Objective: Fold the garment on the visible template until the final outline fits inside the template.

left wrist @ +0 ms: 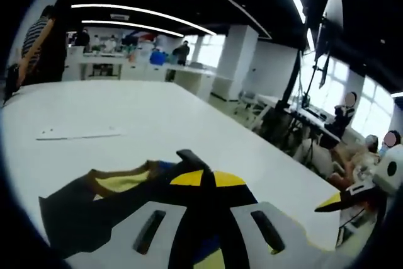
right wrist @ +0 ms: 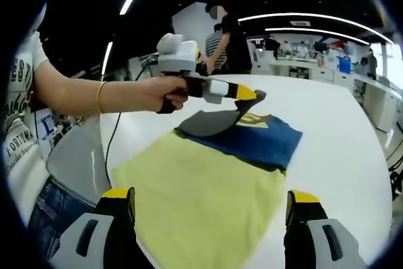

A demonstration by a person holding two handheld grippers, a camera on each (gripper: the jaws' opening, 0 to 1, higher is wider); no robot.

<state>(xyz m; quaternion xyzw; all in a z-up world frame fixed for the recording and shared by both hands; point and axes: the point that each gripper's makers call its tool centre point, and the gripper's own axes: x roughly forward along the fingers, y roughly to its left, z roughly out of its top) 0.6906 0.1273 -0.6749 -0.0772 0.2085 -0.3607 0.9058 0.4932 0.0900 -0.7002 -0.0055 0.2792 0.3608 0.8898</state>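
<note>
In the right gripper view, the right hand-held gripper [right wrist: 211,218] rises at 6 o'clock with its jaws spread wide, released, over the yellow template [right wrist: 201,200] on the white table [right wrist: 340,137]. Beyond, toward 12 o'clock, the blue garment [right wrist: 264,140] lies partly on the template. The left hand-held gripper [right wrist: 252,100], held level in a person's hand [right wrist: 162,92] wearing a bracelet [right wrist: 99,96], is clenched on the garment's dark lifted edge. The shirt's lettering is only partly legible.

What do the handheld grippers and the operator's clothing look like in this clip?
The left gripper has a black handle, white camera box and yellow-and-black jaws. The right gripper has grey slotted jaws with yellow-banded black tips. The person wears a white printed T-shirt, blue jeans and a gold bracelet.
</note>
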